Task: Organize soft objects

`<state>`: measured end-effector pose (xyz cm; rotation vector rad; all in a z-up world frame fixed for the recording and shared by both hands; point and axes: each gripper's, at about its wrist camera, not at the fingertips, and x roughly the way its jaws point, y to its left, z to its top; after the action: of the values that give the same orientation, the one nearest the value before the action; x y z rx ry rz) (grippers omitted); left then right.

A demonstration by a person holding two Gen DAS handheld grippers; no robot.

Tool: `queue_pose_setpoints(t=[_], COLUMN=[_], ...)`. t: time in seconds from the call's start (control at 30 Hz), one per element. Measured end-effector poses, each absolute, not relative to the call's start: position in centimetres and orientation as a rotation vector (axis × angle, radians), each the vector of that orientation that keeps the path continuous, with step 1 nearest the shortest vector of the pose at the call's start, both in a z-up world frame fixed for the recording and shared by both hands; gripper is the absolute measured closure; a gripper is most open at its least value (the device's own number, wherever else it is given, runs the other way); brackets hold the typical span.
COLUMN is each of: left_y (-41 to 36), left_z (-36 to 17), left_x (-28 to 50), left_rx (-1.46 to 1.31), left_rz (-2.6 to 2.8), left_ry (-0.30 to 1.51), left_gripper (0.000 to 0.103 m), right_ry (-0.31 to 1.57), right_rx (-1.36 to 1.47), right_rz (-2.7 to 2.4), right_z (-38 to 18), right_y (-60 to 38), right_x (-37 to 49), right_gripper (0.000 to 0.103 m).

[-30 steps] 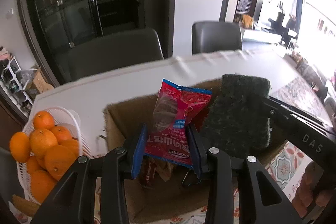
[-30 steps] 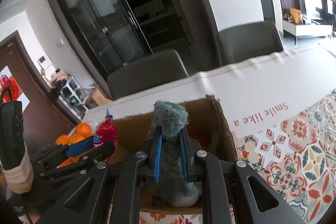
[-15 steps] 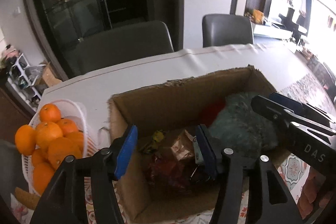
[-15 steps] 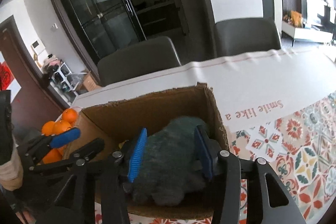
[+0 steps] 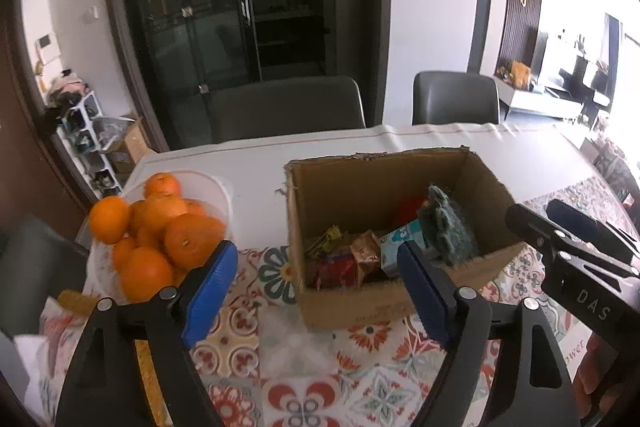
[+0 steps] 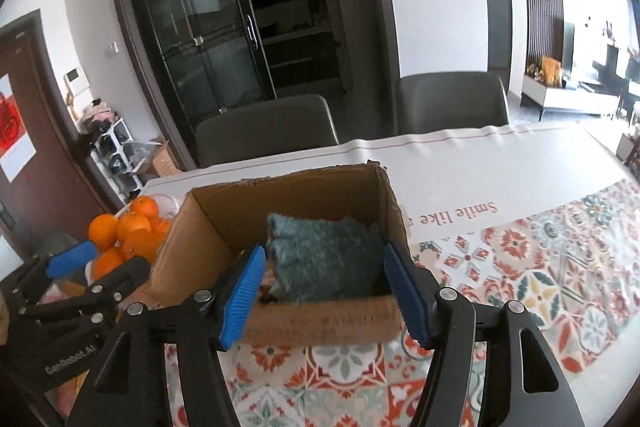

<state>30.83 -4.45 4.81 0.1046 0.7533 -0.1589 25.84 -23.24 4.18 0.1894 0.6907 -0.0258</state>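
An open cardboard box [image 5: 352, 299] stands on the patterned tablecloth; it also shows in the right wrist view [image 6: 320, 323]. Inside lie a fuzzy teal-green cloth [image 5: 446, 231] [image 6: 324, 259], a red snack packet [image 5: 330, 269] and other small packets. My left gripper [image 5: 316, 291] is open and empty, in front of and above the box's near left. My right gripper [image 6: 326, 297] is open and empty, in front of the box's near wall; it also shows at the right of the left wrist view [image 5: 568, 227].
A white basket of oranges [image 5: 156, 223] stands left of the box, also visible in the right wrist view [image 6: 128, 231]. Two grey chairs [image 5: 288, 111] stand behind the table. The white table runner [image 6: 480, 163] stretches behind and right of the box.
My left gripper let go of the red packet and my right let go of the fuzzy cloth; both now lie in the box. Both grippers opened and drew back from the box.
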Motion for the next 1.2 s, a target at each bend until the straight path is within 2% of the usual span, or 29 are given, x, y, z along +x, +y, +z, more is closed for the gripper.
queue_pose_setpoints(t=[0.43,1.2], left_y=[-1.8,0.4], left_z=[7.3,6.9], left_x=[19.6,6.0], left_rx=[0.082,0.086], left_rz=[-0.083,-0.013], left_ry=[0.634,0.524], left_gripper=[0.001,0.0], right_ry=[0.611,0.524], right_rx=[0.118,0.047], right_rz=[-0.048,-0.054], right_z=[7.0,6.8], right_y=[-21.0,-18.5], right_x=[15.5,2.7], right_gripper=[0.026,0.017])
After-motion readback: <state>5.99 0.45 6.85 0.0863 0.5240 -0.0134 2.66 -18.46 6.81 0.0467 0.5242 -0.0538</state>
